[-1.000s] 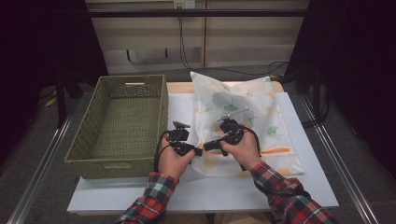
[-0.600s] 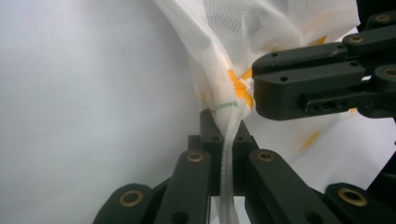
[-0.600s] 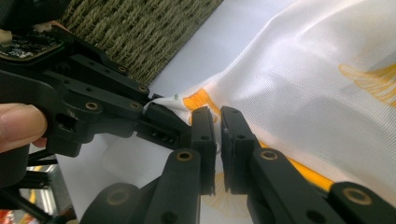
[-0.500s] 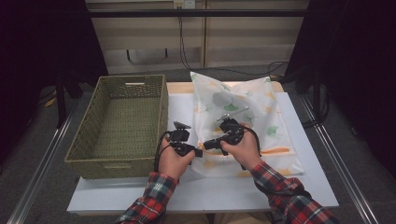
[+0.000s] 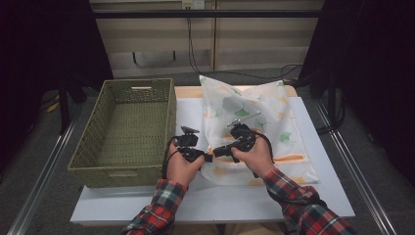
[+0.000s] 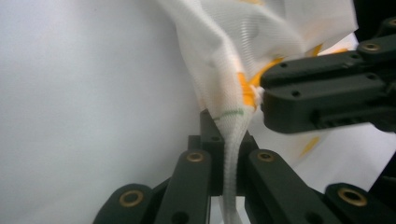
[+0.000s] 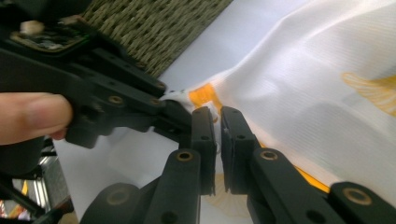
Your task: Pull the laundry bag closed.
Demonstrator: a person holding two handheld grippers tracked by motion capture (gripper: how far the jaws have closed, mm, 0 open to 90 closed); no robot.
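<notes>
**Near the basket, two grips on one cloth corner**

On the white bench [image 5: 303,196], the leaf-printed pillowcase [image 5: 254,122] lies flat beside the woven basket [image 5: 127,132]. The left gripper [image 6: 231,154] has its fingers closed on a thin fold of the near-left corner. The right gripper [image 7: 218,140] pinches the same edge just beside it, fingers nearly together. Both holds look shallow, so a quick lift may pull the cloth out. The two grippers touch almost, and they may knock each other.
</notes>
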